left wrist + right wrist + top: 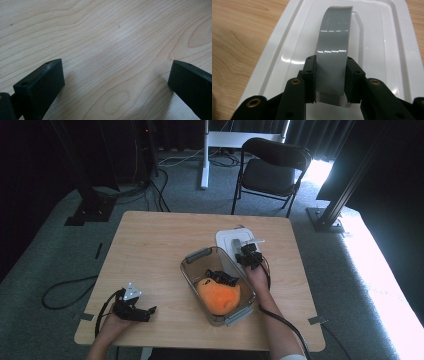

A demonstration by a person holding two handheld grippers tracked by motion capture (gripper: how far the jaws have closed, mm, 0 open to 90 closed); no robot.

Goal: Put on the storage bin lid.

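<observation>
A white box lid (223,238) (382,50) lies flat on the wooden table (150,250), just behind a clear plastic box (199,255). Along the lid's middle runs a grey arched handle (334,47). My right gripper (245,254) (330,72) is shut on this handle, one pad pressing on each side. Inside the box lie an orange soft object (218,297) and a black item (222,277). My left gripper (149,312) (116,75) rests open at the table's front left, with bare wood between its jaws.
A black folding chair (272,170) stands beyond the table's far edge. Black frame posts and cables sit on the carpet at the left and right. The box has grey latch handles (239,316) at both ends.
</observation>
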